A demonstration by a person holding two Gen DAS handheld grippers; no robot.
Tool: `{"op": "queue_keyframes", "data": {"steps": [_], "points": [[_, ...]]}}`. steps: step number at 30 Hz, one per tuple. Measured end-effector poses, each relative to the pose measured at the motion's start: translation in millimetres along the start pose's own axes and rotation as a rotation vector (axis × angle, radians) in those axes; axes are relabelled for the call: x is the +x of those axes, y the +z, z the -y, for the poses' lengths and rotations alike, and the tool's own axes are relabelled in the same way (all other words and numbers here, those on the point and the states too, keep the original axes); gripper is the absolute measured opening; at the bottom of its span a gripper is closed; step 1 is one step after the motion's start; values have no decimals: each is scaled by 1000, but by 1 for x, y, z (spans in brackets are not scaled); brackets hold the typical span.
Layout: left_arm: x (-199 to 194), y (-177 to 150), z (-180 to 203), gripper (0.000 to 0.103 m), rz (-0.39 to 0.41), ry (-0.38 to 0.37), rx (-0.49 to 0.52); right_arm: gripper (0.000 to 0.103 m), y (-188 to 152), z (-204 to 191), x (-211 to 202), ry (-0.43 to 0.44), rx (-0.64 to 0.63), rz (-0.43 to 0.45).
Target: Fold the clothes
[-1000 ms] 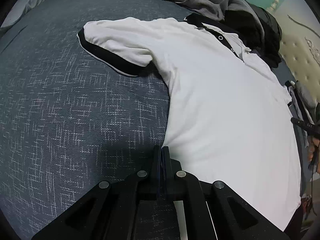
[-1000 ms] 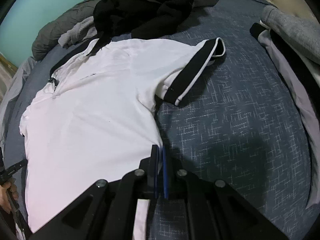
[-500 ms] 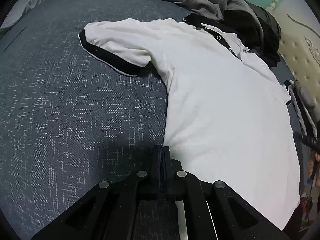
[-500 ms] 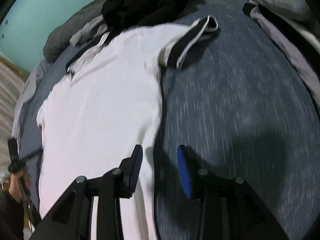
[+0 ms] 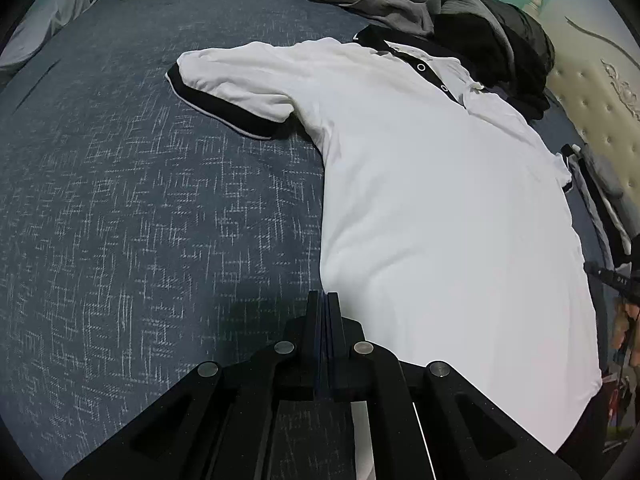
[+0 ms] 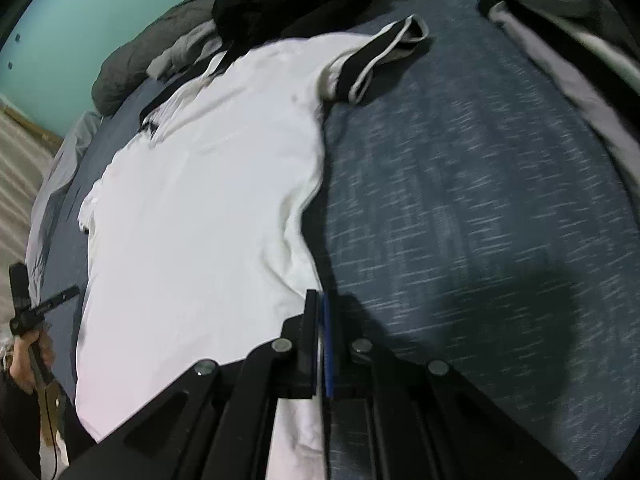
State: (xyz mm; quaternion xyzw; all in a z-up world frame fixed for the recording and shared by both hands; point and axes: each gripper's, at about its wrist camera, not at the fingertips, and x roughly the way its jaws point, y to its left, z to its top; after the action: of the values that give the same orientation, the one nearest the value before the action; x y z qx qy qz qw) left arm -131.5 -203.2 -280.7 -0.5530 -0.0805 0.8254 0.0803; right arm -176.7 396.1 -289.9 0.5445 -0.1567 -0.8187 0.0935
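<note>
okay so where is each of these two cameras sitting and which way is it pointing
Left wrist: sits on the left gripper, jaws shut, angled down along the white shirt's side edge; only its black fingers show.
Right wrist: sits on the right gripper, shut on the shirt's other side edge; a hand shows far left.
Shared: the shirt, the blue bedspread, the dark clothes pile.

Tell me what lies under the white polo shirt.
The white polo shirt lies flat on a dark blue bedspread with a pale crosshatch pattern, which shows on both sides of it. Whether anything else lies beneath the shirt is hidden by the cloth.
</note>
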Motion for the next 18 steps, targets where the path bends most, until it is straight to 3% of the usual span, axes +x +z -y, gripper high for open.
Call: {"op": "queue_keyframes", "data": {"steps": [7,15,18], "points": [[1,-6,-1,2,-17,-16,-27,2,-1,4,5,-42,12,-22],[-1,-18,-7,2,-51,-56,-34,3,-3,6,-4,29,55,-11],[1,-24,-6,2,-75,-79,-32,22,-9,3,-10,57,59,-20]]}}
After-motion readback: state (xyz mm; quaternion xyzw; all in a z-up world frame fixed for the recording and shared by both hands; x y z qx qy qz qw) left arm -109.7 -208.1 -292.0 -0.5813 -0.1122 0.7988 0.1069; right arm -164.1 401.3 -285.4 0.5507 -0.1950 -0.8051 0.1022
